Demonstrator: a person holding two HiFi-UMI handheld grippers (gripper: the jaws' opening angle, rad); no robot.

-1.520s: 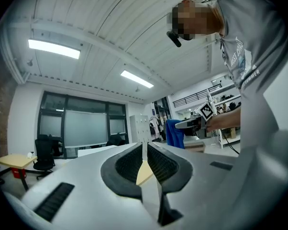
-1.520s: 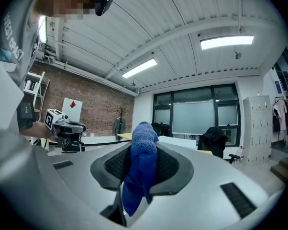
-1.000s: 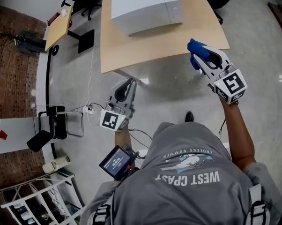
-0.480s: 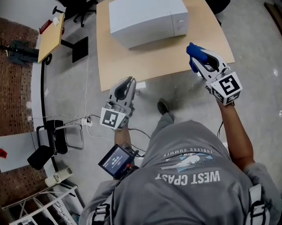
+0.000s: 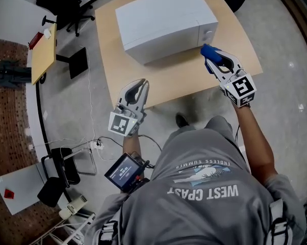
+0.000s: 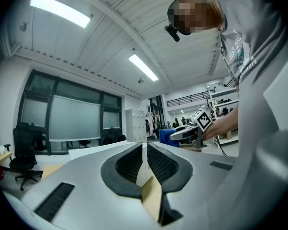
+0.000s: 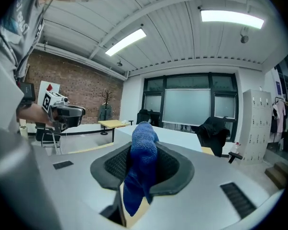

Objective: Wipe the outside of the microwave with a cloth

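Observation:
A white microwave [image 5: 163, 20] stands on a light wooden table [image 5: 110, 70], its control side toward the right. My right gripper [image 5: 210, 55] is shut on a blue cloth [image 5: 208, 53], just off the microwave's front right corner above the table. In the right gripper view the blue cloth [image 7: 141, 169] sticks up between the jaws, with the white microwave [image 7: 175, 137] behind it. My left gripper [image 5: 139, 87] is shut with nothing in it, at the table's near edge, left of the microwave's front. Its closed jaws [image 6: 145, 164] show in the left gripper view.
A small yellow side table [image 5: 43, 53] and a black office chair [image 5: 61, 4] stand at the far left. A black chair [image 5: 59, 175], cables and a white board [image 5: 13, 188] lie on the floor at the left. A handheld screen device [image 5: 124, 171] hangs at the person's waist.
The person has walked toward the table. Both grippers have moved forward: the right one with the cloth now nears the microwave's corner, and the left one has reached the table's edge.

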